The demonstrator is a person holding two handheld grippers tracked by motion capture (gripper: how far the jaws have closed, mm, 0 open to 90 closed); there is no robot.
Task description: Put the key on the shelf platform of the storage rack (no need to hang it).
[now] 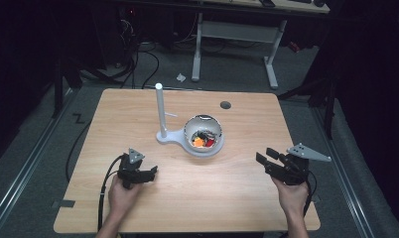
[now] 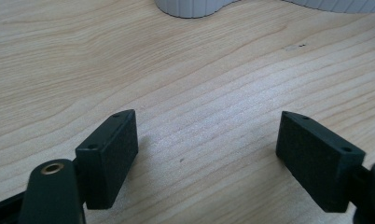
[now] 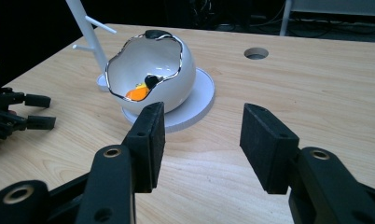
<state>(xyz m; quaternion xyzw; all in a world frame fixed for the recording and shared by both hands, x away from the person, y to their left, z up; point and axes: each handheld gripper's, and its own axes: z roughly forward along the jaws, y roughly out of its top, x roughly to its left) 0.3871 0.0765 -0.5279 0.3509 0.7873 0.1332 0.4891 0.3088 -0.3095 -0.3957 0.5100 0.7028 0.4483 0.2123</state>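
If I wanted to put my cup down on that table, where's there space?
Bare wood lies along the far edge around the round hole, down the right side past the white bowl, and in front between the left gripper and right gripper, though hands work there. The middle is crowded: the bowl sits on a white stand with small things inside.

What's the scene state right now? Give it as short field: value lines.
surface: wooden table with a round hole near the far edge
main object: white eggshell-shaped bowl with jagged rim, on a white base
bowl contents: small items, orange and black visible in the right gripper view; red too in the high view
stand: white post with a short side peg, rising from the base beside the bowl
left gripper: open, nothing between jaws, low over bare table
right gripper: open, nothing between jaws, pointed toward the bowl, apart from it
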